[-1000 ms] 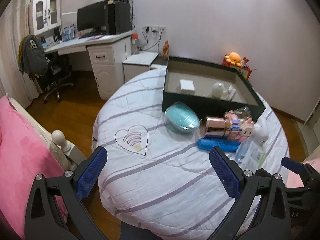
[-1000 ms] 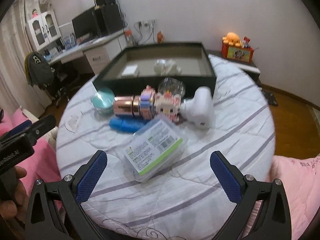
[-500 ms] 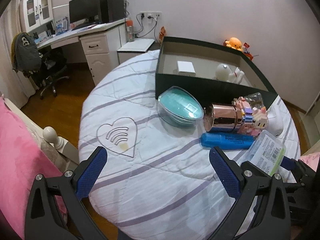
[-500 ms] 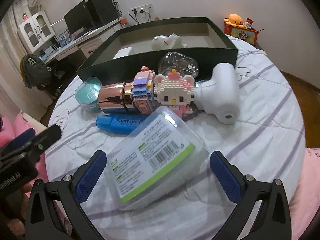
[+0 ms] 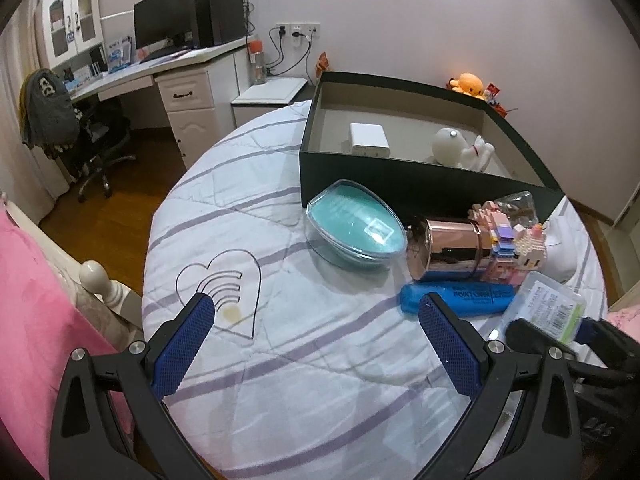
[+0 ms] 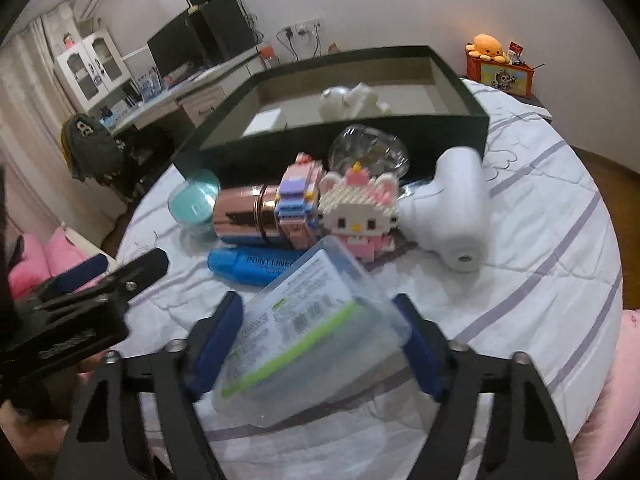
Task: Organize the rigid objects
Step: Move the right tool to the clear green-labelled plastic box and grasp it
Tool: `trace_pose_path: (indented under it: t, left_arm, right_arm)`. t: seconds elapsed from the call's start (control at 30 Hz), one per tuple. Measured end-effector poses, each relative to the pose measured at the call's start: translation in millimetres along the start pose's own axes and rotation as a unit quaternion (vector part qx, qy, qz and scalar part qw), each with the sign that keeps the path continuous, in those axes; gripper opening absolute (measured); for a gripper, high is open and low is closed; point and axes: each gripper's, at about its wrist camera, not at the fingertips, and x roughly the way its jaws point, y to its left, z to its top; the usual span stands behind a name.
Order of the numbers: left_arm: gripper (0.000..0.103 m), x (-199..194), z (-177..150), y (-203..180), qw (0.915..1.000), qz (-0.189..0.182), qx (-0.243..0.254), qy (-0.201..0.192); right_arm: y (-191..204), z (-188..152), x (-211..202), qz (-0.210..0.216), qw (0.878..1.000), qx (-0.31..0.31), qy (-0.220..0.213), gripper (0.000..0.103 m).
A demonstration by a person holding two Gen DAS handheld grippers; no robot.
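Observation:
My right gripper (image 6: 320,340) is shut on a clear plastic case with a green-and-white label (image 6: 308,336), both pads pressing its sides on the bed; the case also shows in the left wrist view (image 5: 544,308). Behind it lie a blue marker (image 6: 256,266), a rose-gold cylinder (image 6: 244,216), a Hello Kitty brick figure (image 6: 360,212), a white massage gun (image 6: 456,216), a clear dome (image 6: 368,152) and a teal oval case (image 5: 354,232). A dark open box (image 5: 420,174) holds a small white box (image 5: 369,140) and a white figurine (image 5: 460,148). My left gripper (image 5: 316,344) is open and empty over the bedspread.
The round bed carries a striped white quilt (image 5: 280,380) with a heart print (image 5: 220,288). A pink pillow (image 5: 28,312) and a bedpost (image 5: 96,280) lie at left. A desk (image 5: 160,76) and a chair (image 5: 84,136) stand beyond.
My right gripper moved forward and closed its fingers on the clear plastic case. My left gripper moved nearer the objects and stays open.

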Motion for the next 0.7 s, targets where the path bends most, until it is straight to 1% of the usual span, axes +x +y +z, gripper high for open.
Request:
trace_pose_path:
  t: [0.03,0.07,0.1,0.13,0.17,0.3,0.33,0.37,0.4,0.47,0.5,0.53,0.6,0.63,0.7]
  left_arm:
    - [0.103,3.0,1.6,-0.8,1.0000,0.001,0.001,0.001]
    - [0.103,5.5,2.8,-1.1,1.0000,0.002,0.001,0.003]
    - [0.103,8.0,4.2,-1.5,1.0000,0.004,0.001,0.004]
    - [0.103,9.1,5.1,-1.7,1.0000,0.005,0.002,0.004]
    - [0.103,9.9,5.7,-1.5,1.0000,0.005,0.002,0.005]
    - [0.103,13.0,4.6,2.0,0.9999,0.010,0.002,0.009]
    - [0.103,13.9,4.1,3.0,0.9999,0.010,0.001,0.010]
    - [0.103,15.1,3.2,4.4,0.9999,0.009,-0.001,0.012]
    - [0.103,15.8,2.7,5.6,0.9999,0.010,-0.003,0.013]
    - [0.103,16.3,0.5,6.8,0.9998,0.012,-0.003,0.016]
    - [0.103,16.2,-0.1,7.2,0.9998,0.013,-0.003,0.016]
    - [0.103,15.8,-0.4,7.6,0.9998,0.014,-0.003,0.015]
    - [0.103,15.3,-1.1,8.2,0.9998,0.016,-0.003,0.015]
    - [0.103,15.1,-1.3,8.6,0.9998,0.015,-0.003,0.014]
    - [0.103,15.4,-1.7,9.2,0.9998,0.014,-0.004,0.012]
  right_arm:
    - [-1.3,1.0,-0.6,0.000,1.000,0.001,0.001,0.072]
    - [-2.4,1.4,-0.3,0.003,1.000,0.001,0.004,0.074]
    - [-3.3,1.0,1.7,0.007,1.000,0.003,0.011,0.078]
    - [-3.3,-0.4,5.6,0.004,1.000,0.002,0.022,0.086]
    - [-3.2,-2.1,7.0,0.007,1.000,0.002,0.024,0.090]
    - [2.6,-13.5,3.8,0.010,1.000,-0.011,0.025,0.092]
    - [5.1,-15.3,3.7,0.010,0.999,-0.017,0.027,0.095]
    - [8.7,-17.3,4.7,0.008,0.999,-0.024,0.032,0.101]
    - [11.7,-18.0,6.8,0.005,0.999,-0.030,0.038,0.103]
    - [24.1,-22.9,13.8,-0.013,0.997,-0.059,0.047,0.103]
    - [27.6,-25.2,14.7,-0.019,0.997,-0.067,0.043,0.103]
    - [28.0,-26.4,14.2,-0.019,0.997,-0.066,0.037,0.103]
    - [26.3,-26.4,15.5,-0.021,0.998,-0.056,0.025,0.098]
    - [26.2,-26.3,15.5,-0.025,0.998,-0.060,0.020,0.098]
    - [22.7,-25.4,14.1,-0.015,0.998,-0.051,0.014,0.098]
